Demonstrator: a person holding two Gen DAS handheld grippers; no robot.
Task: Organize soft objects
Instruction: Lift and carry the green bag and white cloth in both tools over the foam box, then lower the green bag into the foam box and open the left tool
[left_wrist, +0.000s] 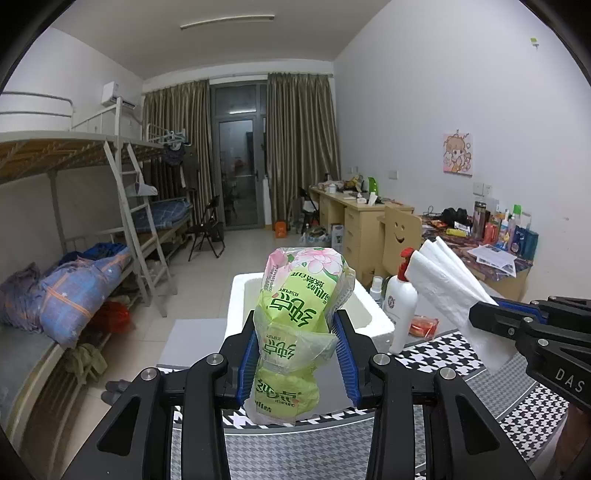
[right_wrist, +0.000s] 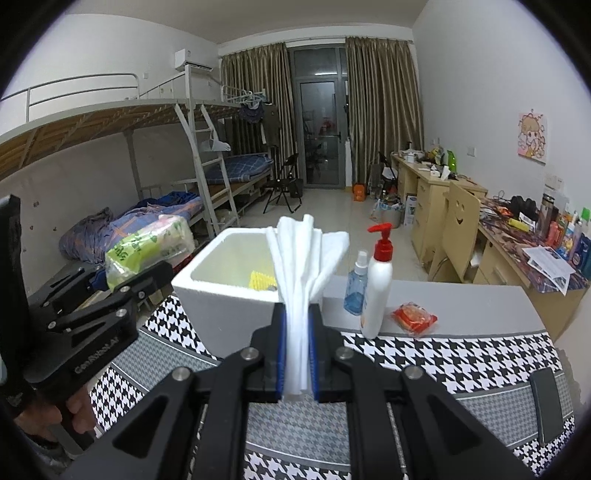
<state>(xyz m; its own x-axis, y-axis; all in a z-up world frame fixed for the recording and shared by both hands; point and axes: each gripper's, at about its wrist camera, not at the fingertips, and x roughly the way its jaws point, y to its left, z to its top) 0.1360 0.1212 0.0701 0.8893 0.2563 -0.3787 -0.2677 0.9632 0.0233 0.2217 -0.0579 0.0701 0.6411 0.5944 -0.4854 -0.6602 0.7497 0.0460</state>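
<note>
A: What does the left gripper (left_wrist: 295, 343) have?

B: A soft pack of tissues (left_wrist: 295, 325) in crinkled clear plastic, lime green with pink flower print and green lettering. The blue pads press into its middle, and the wrap bulges above and below them. It stands upright in the grip, lifted clear of the table (right_wrist: 461, 314), in front of the box.

A: And the right gripper (right_wrist: 297, 354)?

B: Squeezed nearly closed on a white folded cloth (right_wrist: 299, 266). The layers are pinched flat between the pads and fan out above them into several soft flaps (plain white, with a slightly fuzzy surface). It too is held up off the table, just in front of the box's near wall.

A: The box?

B: A white foam box (right_wrist: 221, 295), open on top, sitting toward the table's far left corner, partly on the houndstooth cloth (right_wrist: 424, 354). Inside, against the near wall, lies a small yellow ridged thing (right_wrist: 260, 280) with something dark beside it; I cannot tell what either is. The rest of the inside that shows is bare.

A: Anything else nearby?

B: To the right of the box, along the far edge, a small blue spray bottle (right_wrist: 354, 288) and a white pump bottle (right_wrist: 378, 288) with a red pump stand touching, with a red packet (right_wrist: 413, 317) lying flat beside them.
</note>
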